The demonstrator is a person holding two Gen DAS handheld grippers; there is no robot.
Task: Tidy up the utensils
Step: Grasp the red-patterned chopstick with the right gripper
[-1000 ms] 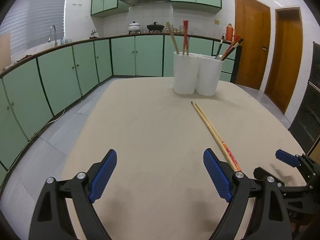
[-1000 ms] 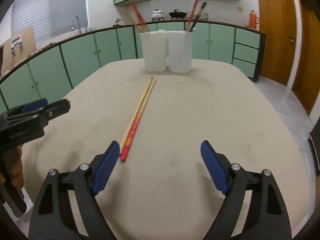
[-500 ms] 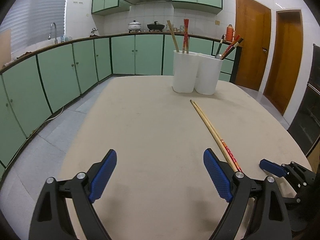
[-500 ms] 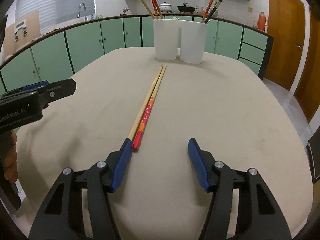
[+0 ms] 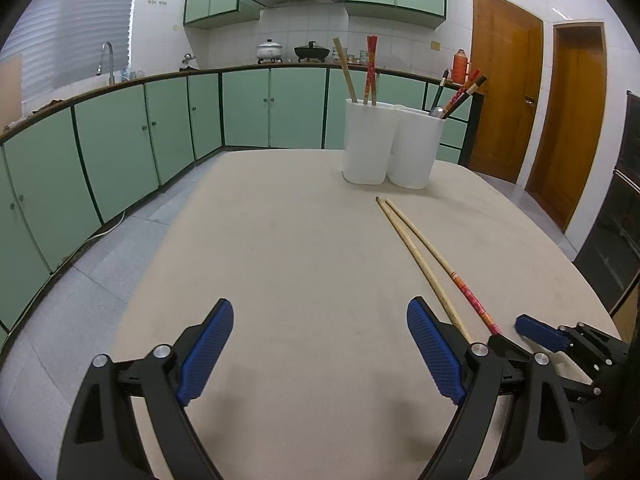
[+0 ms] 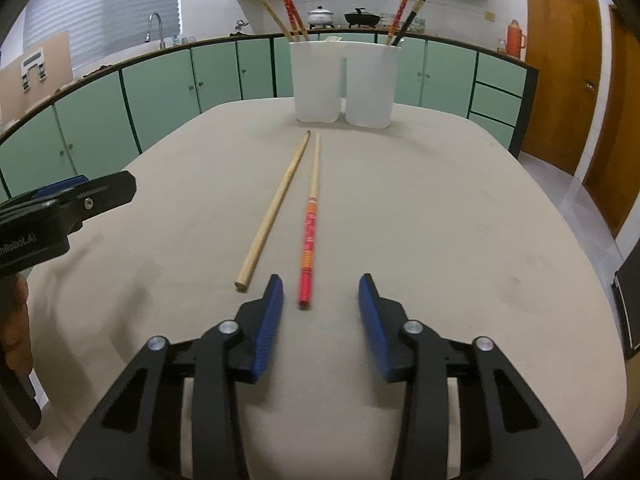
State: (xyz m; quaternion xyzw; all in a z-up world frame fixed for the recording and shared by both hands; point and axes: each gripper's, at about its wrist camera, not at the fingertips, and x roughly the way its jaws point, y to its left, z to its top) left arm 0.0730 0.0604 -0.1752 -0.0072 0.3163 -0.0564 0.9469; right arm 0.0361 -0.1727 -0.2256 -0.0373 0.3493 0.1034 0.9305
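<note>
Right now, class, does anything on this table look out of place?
Yes. A plain wooden chopstick and a red-handled chopstick lie loose on the beige table, splayed apart, while the other chopsticks stand in the white holders.

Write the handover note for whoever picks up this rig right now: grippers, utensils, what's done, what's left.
Right gripper: jaws open, empty, low over the table, lined up on the near end of the red-handled chopstick.
Left gripper: jaws open, empty, off to the left.
Plain wooden chopstick lies beside the red one; far tips nearly meet.
Done: several chopsticks already stand in the two white holders.
Left: pick up both loose chopsticks and put them into the holders.
</note>
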